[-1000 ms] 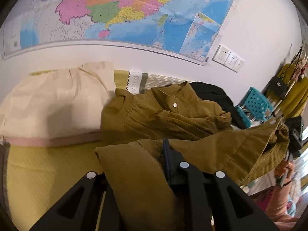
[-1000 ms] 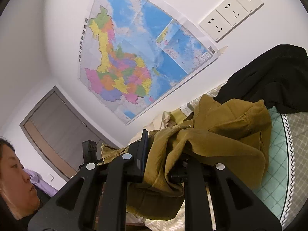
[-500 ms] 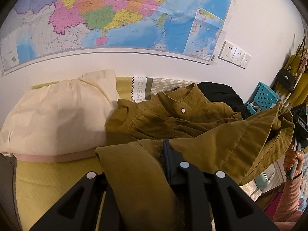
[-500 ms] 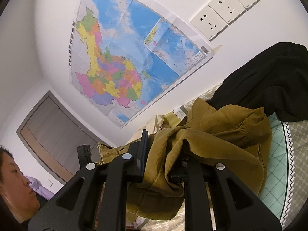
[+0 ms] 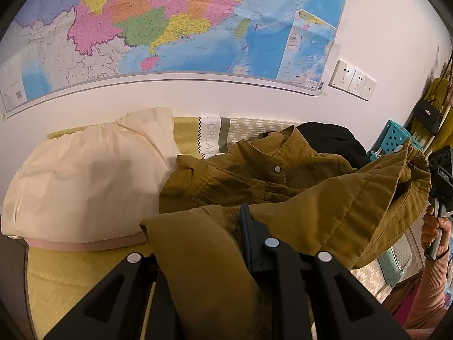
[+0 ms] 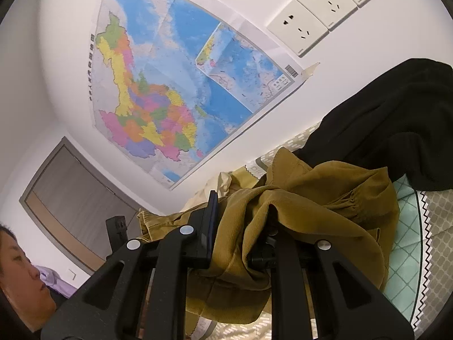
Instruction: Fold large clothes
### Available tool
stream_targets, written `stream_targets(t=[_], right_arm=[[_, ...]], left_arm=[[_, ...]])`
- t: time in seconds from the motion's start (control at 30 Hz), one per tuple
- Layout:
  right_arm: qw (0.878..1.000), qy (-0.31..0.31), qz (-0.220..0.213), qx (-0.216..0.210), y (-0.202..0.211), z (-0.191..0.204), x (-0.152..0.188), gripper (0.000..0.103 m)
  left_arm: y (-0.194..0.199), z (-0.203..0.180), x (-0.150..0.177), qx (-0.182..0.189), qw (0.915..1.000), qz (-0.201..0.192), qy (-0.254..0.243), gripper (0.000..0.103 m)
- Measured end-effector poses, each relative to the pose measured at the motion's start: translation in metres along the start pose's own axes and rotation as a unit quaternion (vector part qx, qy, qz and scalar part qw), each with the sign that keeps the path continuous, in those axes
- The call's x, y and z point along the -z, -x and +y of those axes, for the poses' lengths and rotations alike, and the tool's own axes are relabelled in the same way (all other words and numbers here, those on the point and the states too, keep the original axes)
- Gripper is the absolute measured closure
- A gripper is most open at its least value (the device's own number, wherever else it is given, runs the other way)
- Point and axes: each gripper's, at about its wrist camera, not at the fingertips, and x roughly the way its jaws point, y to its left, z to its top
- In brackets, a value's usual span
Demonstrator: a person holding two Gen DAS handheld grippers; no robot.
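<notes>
An olive-brown button shirt [image 5: 283,178] lies crumpled on the bed, collar toward the wall. My left gripper [image 5: 226,243] is shut on a fold of its fabric, which drapes over the fingers. The shirt [image 6: 311,215] also fills the right wrist view, where my right gripper [image 6: 240,235] is shut on another bunch of it, held up above the bed. The right gripper [image 5: 441,170] shows at the far right of the left wrist view, with cloth stretched between the two grippers.
A cream pillow [image 5: 85,178] lies at the left on the yellow-green bedspread [image 5: 70,272]. A black garment [image 6: 390,136] lies by the wall at the right. A map [image 5: 170,28] and sockets [image 5: 354,79] are on the wall. A teal basket [image 5: 396,138] stands beyond the bed.
Both grippers have kept their hold on the shirt. The left wrist view has drifted slightly, and the raised right edge of the shirt has moved a little rightward and up.
</notes>
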Motion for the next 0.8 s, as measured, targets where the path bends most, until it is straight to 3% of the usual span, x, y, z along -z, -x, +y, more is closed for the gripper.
stream_targets(t=[0.8], right_arm=[[1.000,-0.021,0.012,0.019,-0.024,-0.026,-0.016,0.087]], left_arm=[[-0.032,-0.002,-0.015,-0.036,0.9992,0.004,-0.015,0.087]])
